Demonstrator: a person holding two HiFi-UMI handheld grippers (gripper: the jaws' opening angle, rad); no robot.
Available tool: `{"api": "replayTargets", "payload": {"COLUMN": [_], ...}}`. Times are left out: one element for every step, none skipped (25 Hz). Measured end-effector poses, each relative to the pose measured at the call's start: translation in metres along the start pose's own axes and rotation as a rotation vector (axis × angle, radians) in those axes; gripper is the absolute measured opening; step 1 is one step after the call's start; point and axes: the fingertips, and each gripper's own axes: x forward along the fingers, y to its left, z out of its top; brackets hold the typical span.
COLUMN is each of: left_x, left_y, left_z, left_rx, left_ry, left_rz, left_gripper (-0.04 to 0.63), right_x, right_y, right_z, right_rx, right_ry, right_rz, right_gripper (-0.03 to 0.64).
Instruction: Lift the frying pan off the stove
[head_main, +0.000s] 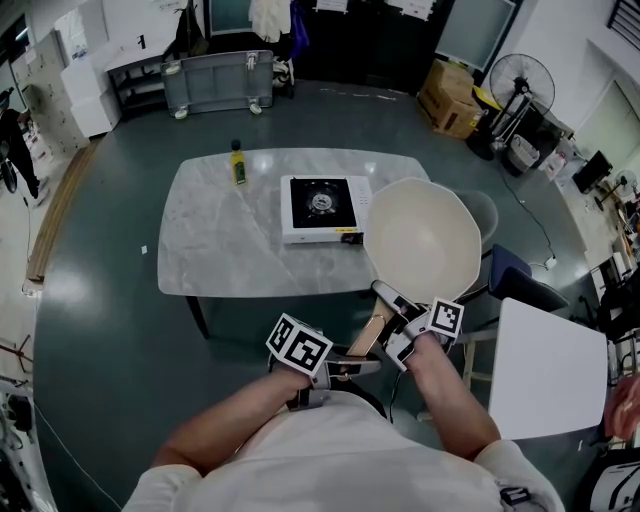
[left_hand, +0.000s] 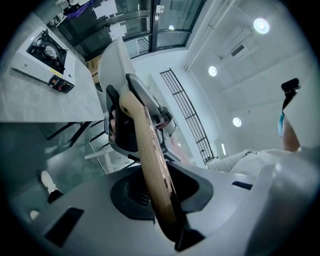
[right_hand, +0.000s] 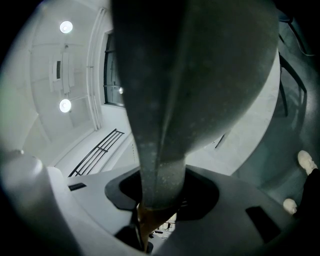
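Cream-lined frying pan (head_main: 421, 240) held aloft beside stove (head_main: 322, 208)

frying pan (head_main: 422, 240): cream-white inside, speckled dark grey underneath | handle (head_main: 372, 333): tan wood | stove (head_main: 300, 228): white, black burner | bench (head_main: 225, 240): pale grey marbling | bottle (head_main: 238, 164): yellow, black cap | floor (head_main: 110, 340): dark grey-green | left hand-held gripper (head_main: 350, 362), right hand-held gripper (head_main: 398, 325): black-and-white square markers

A pale marble desk (head_main: 230, 240) stands on a dark grey-green floor (head_main: 100, 350), with a white table (head_main: 550, 375) near right. At the far right are a standing fan (head_main: 520, 75) and cardboard boxes (head_main: 450, 100); round ceiling lights (left_hand: 260, 25) glow overhead.
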Motion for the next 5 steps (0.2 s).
{"api": "replayTargets", "payload": {"left_x": [0.0002,0.0003,0.0004,0.0005,0.0007], "left_y": [0.0009,0.0016,0.0024,0.0031,0.0039], "left_z": [0.0007,0.0019,0.0037,0.0058,0.0079], "left_rx": [-0.001,-0.001,-0.002,-0.002,-0.003], "left_ry": [0.0,-0.001,-0.002,-0.003,-0.004], "left_rz": [0.001,0.002,0.003,0.004,0.005], "left_gripper": [0.087,0.086,0.086,0.087,0.087], "right_x": [0.0005,0.0014,0.0027,0.0041,0.0056], "right_y": [-0.0008,-0.0014,-0.0017,-0.0019,-0.0021], "right_z": [0.0007,0.0018,0.0033,0.005,0.0067], "right_rx": [0.0,0.001,0.001,0.002,0.002], "right_ry": [0.001,0.003,0.005,0.008,0.01], "right_rz": [0.0,0.0,0.0,0.001,0.001], "right_gripper": [0.16,0.16,0.16,0.16,0.16]}}
